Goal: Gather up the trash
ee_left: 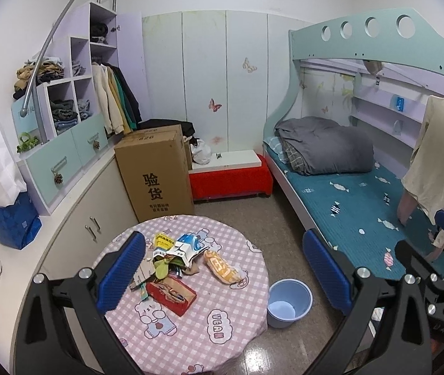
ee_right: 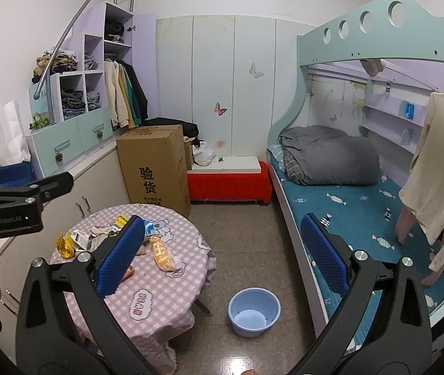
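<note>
Checked table (ee_left: 222, 328) bears wrappers (ee_left: 172, 262) beneath left claw (ee_left: 225, 272) (wide open, empty).

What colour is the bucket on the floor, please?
Light blue bucket, clearest in the right wrist view.

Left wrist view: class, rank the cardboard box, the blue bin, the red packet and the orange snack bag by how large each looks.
1. cardboard box
2. blue bin
3. and 4. red packet and orange snack bag: alike, so no order between them.
The box stands farther from the camera, yet looks largest.
</note>
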{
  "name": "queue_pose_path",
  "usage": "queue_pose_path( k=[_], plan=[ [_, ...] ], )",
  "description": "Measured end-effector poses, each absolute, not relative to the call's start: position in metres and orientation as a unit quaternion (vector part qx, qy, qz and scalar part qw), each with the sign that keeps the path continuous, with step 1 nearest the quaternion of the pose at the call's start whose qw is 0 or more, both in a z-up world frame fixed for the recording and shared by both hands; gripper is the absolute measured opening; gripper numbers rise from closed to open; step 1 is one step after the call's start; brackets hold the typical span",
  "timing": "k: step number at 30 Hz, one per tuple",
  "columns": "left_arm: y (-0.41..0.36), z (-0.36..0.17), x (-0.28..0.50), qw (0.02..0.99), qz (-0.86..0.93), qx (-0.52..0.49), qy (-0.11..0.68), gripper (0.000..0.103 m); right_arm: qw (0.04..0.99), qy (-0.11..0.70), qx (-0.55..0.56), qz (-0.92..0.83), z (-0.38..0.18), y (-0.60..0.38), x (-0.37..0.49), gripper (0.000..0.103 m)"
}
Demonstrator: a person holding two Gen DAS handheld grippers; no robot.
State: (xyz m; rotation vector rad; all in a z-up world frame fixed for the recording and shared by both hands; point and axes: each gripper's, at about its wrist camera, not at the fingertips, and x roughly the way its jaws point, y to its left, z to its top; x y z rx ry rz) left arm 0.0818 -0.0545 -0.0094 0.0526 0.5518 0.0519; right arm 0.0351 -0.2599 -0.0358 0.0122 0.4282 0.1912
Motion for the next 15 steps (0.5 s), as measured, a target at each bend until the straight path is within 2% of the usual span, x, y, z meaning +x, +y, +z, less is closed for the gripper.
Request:
queue_pose_path(
  k=[15],
  plan=[
    [-0.049, -0.012, 0.070, 0.962, 0.024, 0.029, 0.269, 0.099, 0.972, 0.215, -0.004, 0.098, -0.040, -0.245, 0.025, 0.097]
  ],
)
